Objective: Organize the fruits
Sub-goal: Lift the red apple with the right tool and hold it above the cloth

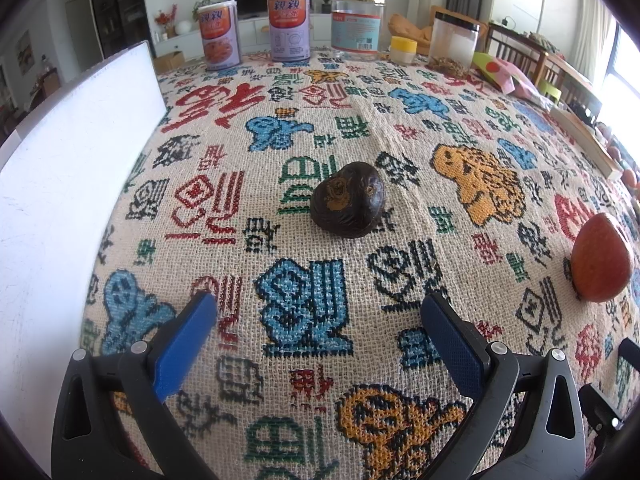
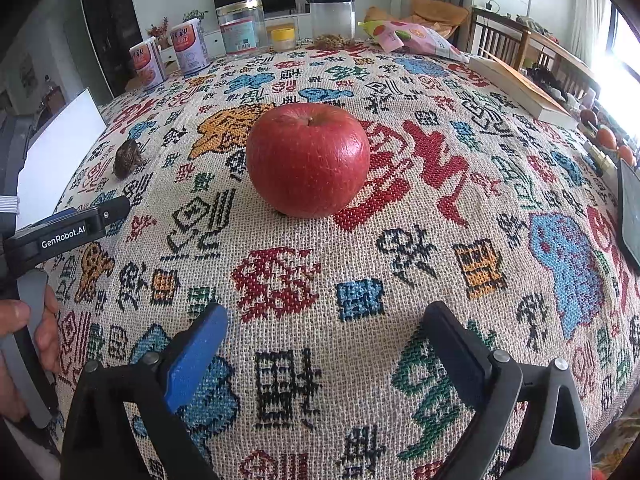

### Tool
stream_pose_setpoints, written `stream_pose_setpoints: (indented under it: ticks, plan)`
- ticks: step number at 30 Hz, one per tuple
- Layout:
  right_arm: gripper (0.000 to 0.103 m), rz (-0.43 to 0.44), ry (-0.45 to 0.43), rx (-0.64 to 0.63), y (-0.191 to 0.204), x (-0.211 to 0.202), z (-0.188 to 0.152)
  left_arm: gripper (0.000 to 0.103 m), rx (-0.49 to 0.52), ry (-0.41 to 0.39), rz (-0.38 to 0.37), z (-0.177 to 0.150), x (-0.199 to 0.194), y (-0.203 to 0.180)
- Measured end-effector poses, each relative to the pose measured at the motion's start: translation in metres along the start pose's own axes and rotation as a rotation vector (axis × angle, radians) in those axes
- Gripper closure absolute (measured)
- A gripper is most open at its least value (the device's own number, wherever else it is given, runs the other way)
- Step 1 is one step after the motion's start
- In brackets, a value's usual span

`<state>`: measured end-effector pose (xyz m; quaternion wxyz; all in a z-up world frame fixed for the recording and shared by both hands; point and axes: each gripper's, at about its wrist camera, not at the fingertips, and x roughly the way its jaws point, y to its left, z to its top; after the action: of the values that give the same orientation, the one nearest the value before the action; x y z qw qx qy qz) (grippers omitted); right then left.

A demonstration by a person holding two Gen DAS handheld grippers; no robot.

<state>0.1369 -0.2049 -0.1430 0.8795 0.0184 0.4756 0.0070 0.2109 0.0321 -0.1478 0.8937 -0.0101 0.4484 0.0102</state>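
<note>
Right wrist cam: right gripper [image 2: 324, 322] wide open, blue pads spread, nothing between them, tips over the woven patterned tablecloth [image 2: 400, 240]. Round red apple [image 2: 307, 159] sits upright on the cloth just ahead of the tips, stem up, clear of both pads, roughly mid-table. Small dark brown wrinkled fruit [image 2: 128, 158] lies well apart from it toward the table's left edge, near a white board [image 2: 60, 152]; can't ID the fruit type from this res. Person's hand [image 2: 24, 332] on the other gripper's handle at frame left.

Left wrist cam: left gripper [image 1: 318, 308] also wide open, empty, hovering above the cloth. Dark fruit [image 1: 348, 199] is ahead of it, centred between the finger lines but not touching. Apple [image 1: 600, 259] off to the right, well apart.

Far edge of table: two orange-label cans [image 1: 256, 30], clear glass jar w/ gold lid [image 1: 357, 24], small yellow-lidded tub [image 1: 403, 50], clear black-lidded container [image 1: 454, 38]. Pink snack bag [image 2: 412, 38] and a book [image 2: 520, 88] toward far-right corner.
</note>
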Motion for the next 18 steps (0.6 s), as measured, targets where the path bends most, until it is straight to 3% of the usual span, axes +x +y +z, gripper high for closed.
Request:
stream_pose_setpoints:
  ticks: [18]
  plan:
    - [0.0,-0.025,0.016,-0.033,0.0077,0.0029,-0.0009,0.0,0.0,0.0,-0.001,-0.0002,0.0,-0.0001]
